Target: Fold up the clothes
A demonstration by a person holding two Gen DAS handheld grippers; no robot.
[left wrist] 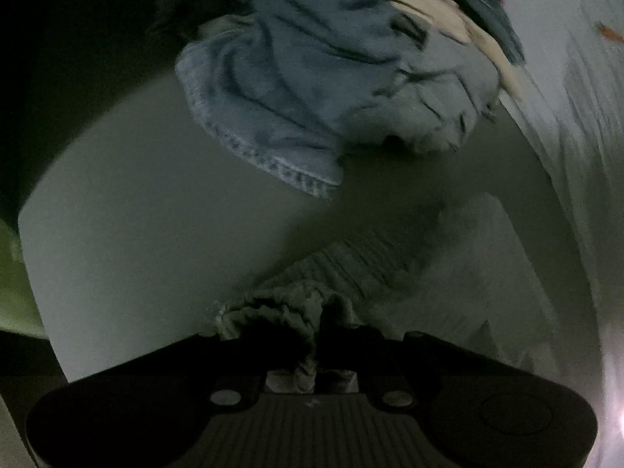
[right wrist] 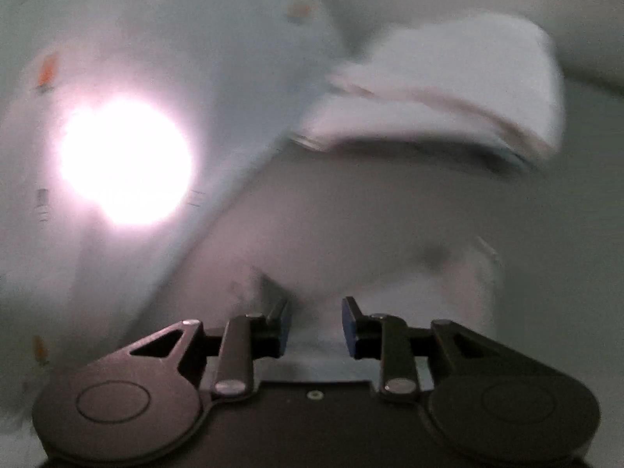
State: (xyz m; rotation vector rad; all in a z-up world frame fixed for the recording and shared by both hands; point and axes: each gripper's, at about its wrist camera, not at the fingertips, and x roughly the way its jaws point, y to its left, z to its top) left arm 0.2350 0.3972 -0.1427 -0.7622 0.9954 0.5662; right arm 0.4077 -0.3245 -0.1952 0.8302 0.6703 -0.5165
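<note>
Clothes of pale fabric lie on the table (left wrist: 117,195); one pale garment (left wrist: 390,265) has its ribbed, gathered hem bunched at the left tongs (left wrist: 318,335), which are pressed almost together and pinching that hem. From this pinch the garment's long axis runs away and to the right across the table. Beyond it, well apart, sits a crumpled heap of blue denim (left wrist: 296,89) with cream and red pieces behind.

In the right wrist view, the right tongs (right wrist: 315,327) stand spread, blue pads apart, with pale cloth (right wrist: 312,351) lying below the gap but not clamped. Past them a folded white stack (right wrist: 448,93) rests on the table, and a bright glare washes out the cloth to the left.

Judging from this, the left hand is the one holding the garment, so the next move depends on the right tongs taking a matching edge. Bare table between the pinched hem and the denim heap leaves room for spreading; the table's near-left edge is close.
</note>
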